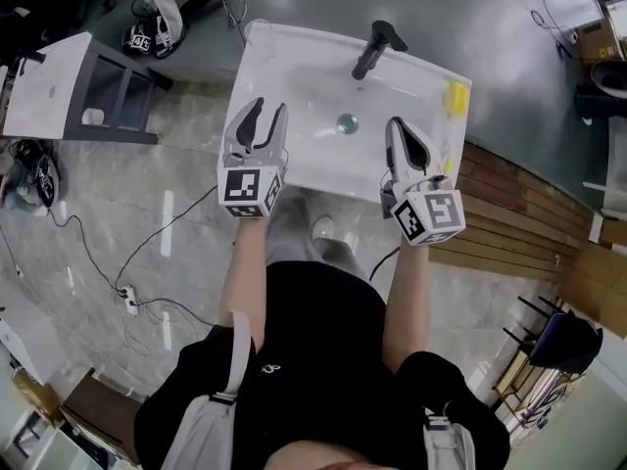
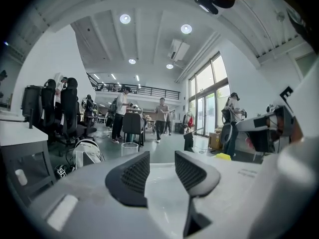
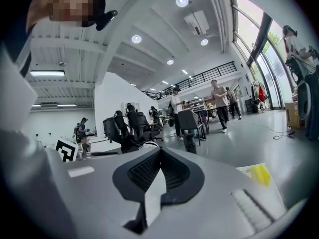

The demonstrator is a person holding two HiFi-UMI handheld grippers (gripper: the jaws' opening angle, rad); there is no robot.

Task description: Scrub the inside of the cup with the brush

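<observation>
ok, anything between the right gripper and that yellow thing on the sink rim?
Nothing visible. The right gripper, shut and empty, is over the sink basin; the yellow thing lies on the right rim further back, only bare sink between. The faucet stands left of that line. No cup shows in any view.

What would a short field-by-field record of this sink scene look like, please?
Setting: white sink with black faucet and drain
Left gripper: open, empty, above the sink's near left edge
Right gripper: shut, empty, above the sink's near right edge
Yellow object: on the sink's right rim, kind unclear
Cup: not in view
</observation>
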